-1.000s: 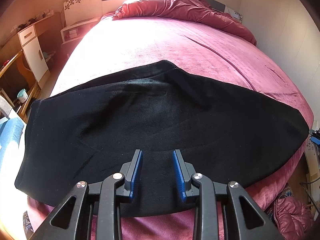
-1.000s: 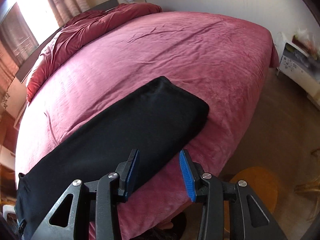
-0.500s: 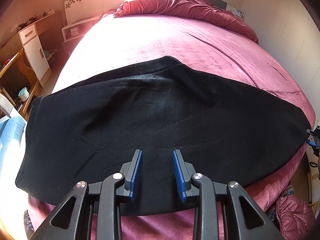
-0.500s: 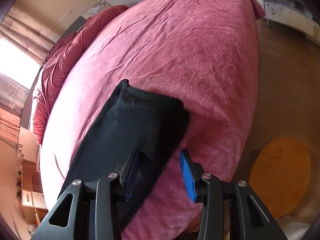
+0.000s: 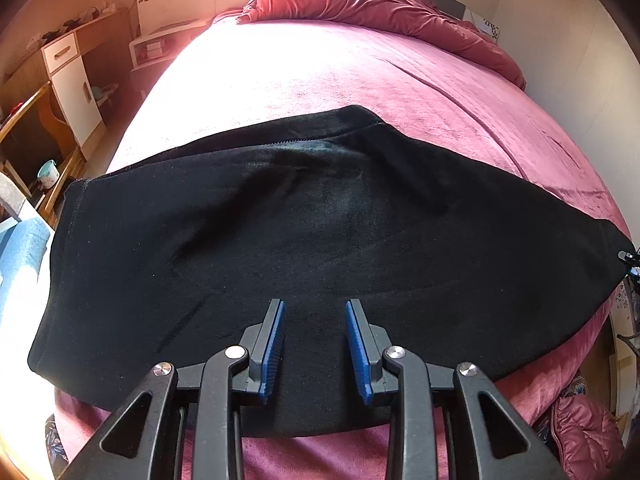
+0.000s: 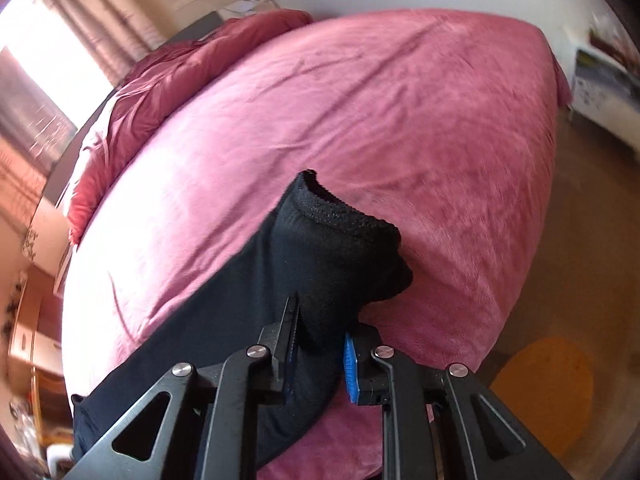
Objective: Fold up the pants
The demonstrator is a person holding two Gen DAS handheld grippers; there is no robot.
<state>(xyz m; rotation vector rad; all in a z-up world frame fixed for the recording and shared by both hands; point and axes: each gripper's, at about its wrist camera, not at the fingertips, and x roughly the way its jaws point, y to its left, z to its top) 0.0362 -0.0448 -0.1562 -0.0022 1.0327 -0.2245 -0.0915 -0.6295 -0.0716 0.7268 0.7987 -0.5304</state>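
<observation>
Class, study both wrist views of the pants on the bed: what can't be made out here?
- Left wrist view: the black pants' near edge sits behind the left gripper.
- Right wrist view: fabric bunched between the closing right gripper fingers hides their contact; the white furniture is motion-blurred.
- Neither view shows the person.
</observation>
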